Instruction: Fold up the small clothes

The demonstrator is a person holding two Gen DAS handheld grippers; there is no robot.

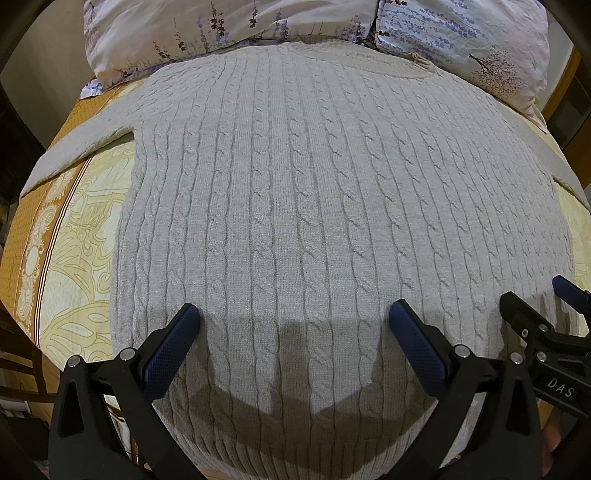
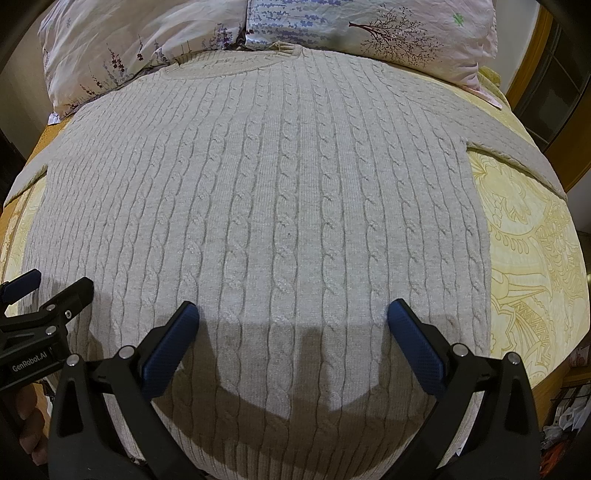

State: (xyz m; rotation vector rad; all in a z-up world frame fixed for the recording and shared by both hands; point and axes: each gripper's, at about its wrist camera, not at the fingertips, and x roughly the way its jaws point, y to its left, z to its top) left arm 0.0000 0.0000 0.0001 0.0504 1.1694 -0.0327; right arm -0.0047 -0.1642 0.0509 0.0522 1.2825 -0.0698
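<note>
We find the sweater point(image 1: 295, 206) spread flat on the bed point(image 1: 74, 229), collar toward the pillows point(image 1: 177, 33). Left gripper point(image 1: 294, 317) and right gripper point(image 2: 293, 314) hover wide-spread, holding nothing, presumably ready to fold.

Grey cable-knit sweater point(image 1: 295, 192) — flat, sleeves spread

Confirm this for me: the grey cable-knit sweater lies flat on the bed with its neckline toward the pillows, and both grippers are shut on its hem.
Wrong on the grippers. The left gripper and right gripper are both open above the sweater, gripping nothing, as each wrist view shows. The rest holds: it lies flat, neckline toward the pillows.
</note>
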